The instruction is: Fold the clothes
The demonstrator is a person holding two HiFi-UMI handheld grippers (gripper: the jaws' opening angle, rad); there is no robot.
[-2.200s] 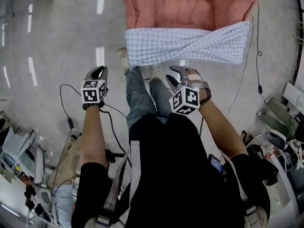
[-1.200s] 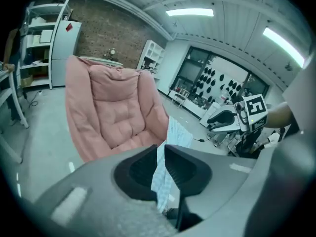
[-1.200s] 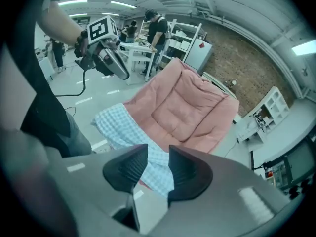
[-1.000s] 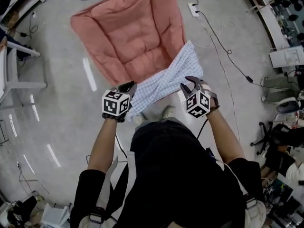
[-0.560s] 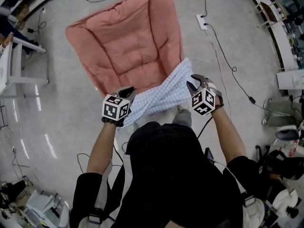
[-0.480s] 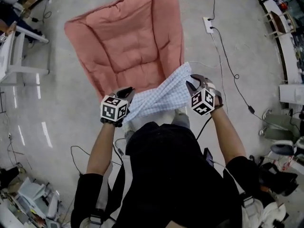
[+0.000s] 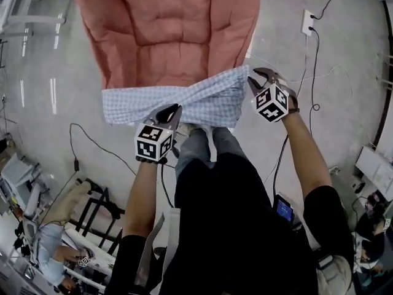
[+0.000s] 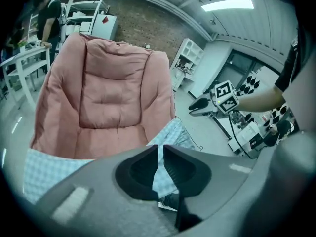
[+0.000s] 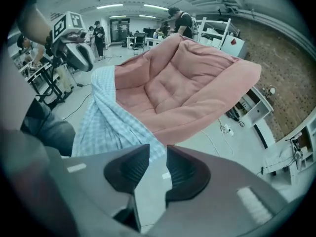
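Both tongs hold 1 checked cloth [image 7: 184,103] stretched in the air across the middle of the head view. It crosses the lower edge of the pink cushion [image 7: 166,29], which fills the top centre and lies on the grey floor [image 7: 55,152]. The left tongs [image 7: 167,112], at centre left, are closed on the cloth's lower edge. The fabric is pinched in the thin slit between the jaws, which have just tightened a little. The right tongs [image 7: 259,80], at upper right, grip the cloth's right corner with the jaws slightly apart. The cloth's left end reaches past the left tongs toward the left of the frame. The person's jeans [image 7: 199,146] show just below the cloth.
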